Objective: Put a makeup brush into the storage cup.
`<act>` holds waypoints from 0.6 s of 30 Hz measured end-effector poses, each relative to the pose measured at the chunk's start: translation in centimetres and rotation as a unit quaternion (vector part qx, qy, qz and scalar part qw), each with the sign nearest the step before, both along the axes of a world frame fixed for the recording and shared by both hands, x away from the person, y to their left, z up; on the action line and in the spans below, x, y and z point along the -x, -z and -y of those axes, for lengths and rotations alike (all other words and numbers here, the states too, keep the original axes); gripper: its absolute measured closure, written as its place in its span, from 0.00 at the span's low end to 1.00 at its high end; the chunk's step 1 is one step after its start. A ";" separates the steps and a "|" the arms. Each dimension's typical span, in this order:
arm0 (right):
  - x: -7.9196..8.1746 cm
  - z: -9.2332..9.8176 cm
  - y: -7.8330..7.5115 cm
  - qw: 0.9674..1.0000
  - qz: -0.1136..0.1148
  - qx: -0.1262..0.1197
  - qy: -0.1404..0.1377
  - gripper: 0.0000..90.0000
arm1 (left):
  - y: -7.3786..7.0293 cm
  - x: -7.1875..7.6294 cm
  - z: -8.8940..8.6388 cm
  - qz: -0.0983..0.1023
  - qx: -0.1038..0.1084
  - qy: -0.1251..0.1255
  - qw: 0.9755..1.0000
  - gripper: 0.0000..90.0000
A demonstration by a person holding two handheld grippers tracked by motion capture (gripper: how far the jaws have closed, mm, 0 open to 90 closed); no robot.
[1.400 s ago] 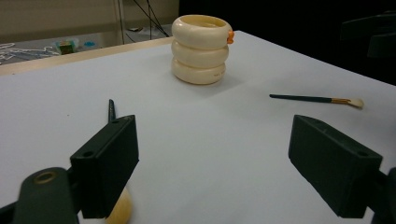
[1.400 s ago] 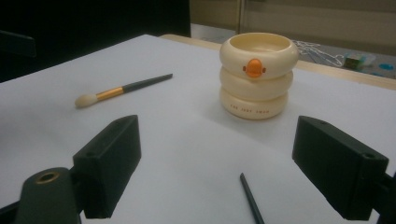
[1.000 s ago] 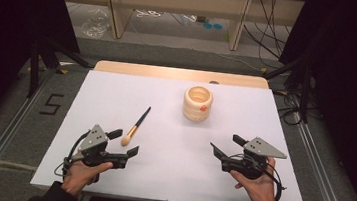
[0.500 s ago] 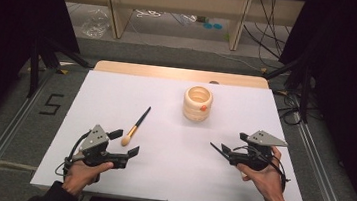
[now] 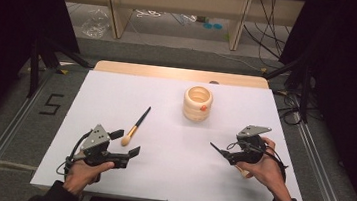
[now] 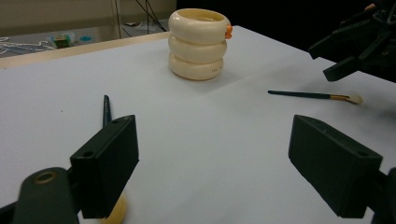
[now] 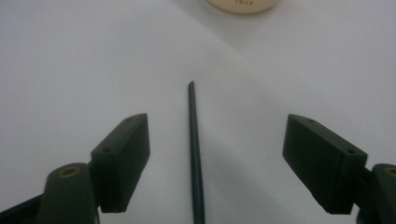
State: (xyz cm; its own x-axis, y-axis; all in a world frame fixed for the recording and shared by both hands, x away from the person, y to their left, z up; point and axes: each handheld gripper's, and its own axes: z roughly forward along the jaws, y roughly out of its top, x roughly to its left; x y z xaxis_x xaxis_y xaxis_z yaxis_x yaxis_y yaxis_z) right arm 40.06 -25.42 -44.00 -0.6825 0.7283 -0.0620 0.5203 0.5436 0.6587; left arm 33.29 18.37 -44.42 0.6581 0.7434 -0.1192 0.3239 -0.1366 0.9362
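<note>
The right gripper (image 5: 222, 153) is low over the near right part of the white counter (image 5: 158, 174), with the person's hand wrapped around its body. Its fingers (image 7: 123, 154) have just been closing in a little, but they stand wide, and right between them lies the thin brush (image 7: 195, 158). In the right gripper view its dark handle runs straight up the middle of the gap, flat on the counter, with neither finger touching it. From the left gripper view that same brush lies flat with its pale tip towards the person's right, just below the right gripper.

Over on the left, the left gripper (image 5: 128, 144) rests near the front edge, fingers (image 6: 107, 168) spread wide with nothing between them. The thick brush (image 5: 138, 124) lies just beside it: a black handle angled away towards the far right, the cream bristle head at the near end, right at the left gripper's fingertips. In the left gripper view the bristle head peeks out from under one finger; whether they touch cannot be told.

Further back, between the two grippers and well apart from both, stands the cream pot (image 5: 197, 104), upright, shaped like three stacked rings, with a small orange bit (image 5: 204, 108) on its side near the rim.
</note>
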 end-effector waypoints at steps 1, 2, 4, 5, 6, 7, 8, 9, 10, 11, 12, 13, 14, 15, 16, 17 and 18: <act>-0.2 0.0 0.0 1.000 -0.003 0.012 -0.006 0.28 | 0.0 0.0 0.0 0.000 0.000 0.001 1.000 0.18; -0.4 -0.1 0.1 1.000 -0.013 0.021 -0.011 0.29 | 0.0 0.0 0.0 -0.002 -0.001 0.001 1.000 0.18; -0.6 -0.1 0.0 0.999 -0.028 0.036 -0.022 0.33 | 0.0 -0.1 -0.1 -0.003 -0.002 0.001 1.000 0.18; -0.7 -0.2 0.1 0.999 -0.027 0.037 -0.023 0.33 | 0.0 -0.1 -0.1 -0.003 -0.002 0.001 1.000 0.18; -0.9 -0.2 0.2 0.999 -0.027 0.040 -0.024 0.34 | 0.0 -0.1 -0.1 -0.002 -0.002 0.001 1.000 0.18; -1.0 -0.2 0.1 0.998 -0.037 0.047 -0.028 0.35 | 0.0 -0.1 -0.1 -0.002 -0.002 0.001 1.000 0.18; -1.1 -0.2 0.2 0.997 -0.045 0.052 -0.032 0.35 | 0.0 -0.1 -0.1 -0.002 -0.002 0.001 1.000 0.18; -1.2 -0.2 0.2 0.997 -0.047 0.057 -0.028 0.36 | 0.0 -0.1 -0.1 -0.003 -0.001 0.000 1.000 0.18; -1.3 -0.3 0.3 0.997 -0.046 0.056 -0.024 0.37 | 0.0 -0.1 -0.1 -0.003 -0.001 0.000 1.000 0.18; -1.4 -0.3 0.2 0.996 -0.052 0.060 -0.027 0.37 | 0.0 -0.1 -0.1 -0.003 -0.002 0.000 1.000 0.18; -1.4 -0.3 0.2 0.996 -0.052 0.060 -0.027 0.37 | 0.0 -0.1 -0.1 -0.003 -0.002 0.000 1.000 0.18; -1.4 -0.3 0.2 0.996 -0.060 0.062 -0.025 0.38 | 0.1 -0.1 -0.1 -0.004 -0.001 0.000 1.000 0.18; -1.7 -0.4 0.2 0.995 -0.065 0.067 -0.033 0.39 | 0.1 -0.1 -0.1 -0.006 0.000 -0.002 1.000 0.18; -1.7 -0.4 0.2 0.995 -0.065 0.067 -0.033 0.39 | 0.1 -0.1 -0.1 -0.006 0.000 -0.002 1.000 0.18; -1.7 -0.4 0.2 0.995 -0.069 0.068 -0.037 0.39 | 0.1 -0.1 0.0 -0.007 0.001 -0.003 1.000 0.18; -1.8 -0.5 0.2 0.994 -0.071 0.075 -0.031 0.41 | 0.1 -0.1 0.0 -0.006 0.000 -0.003 1.000 0.18; -1.9 -0.5 0.3 0.993 -0.073 0.079 -0.042 0.42 | 0.1 -0.1 0.0 -0.008 0.002 -0.004 1.000 0.18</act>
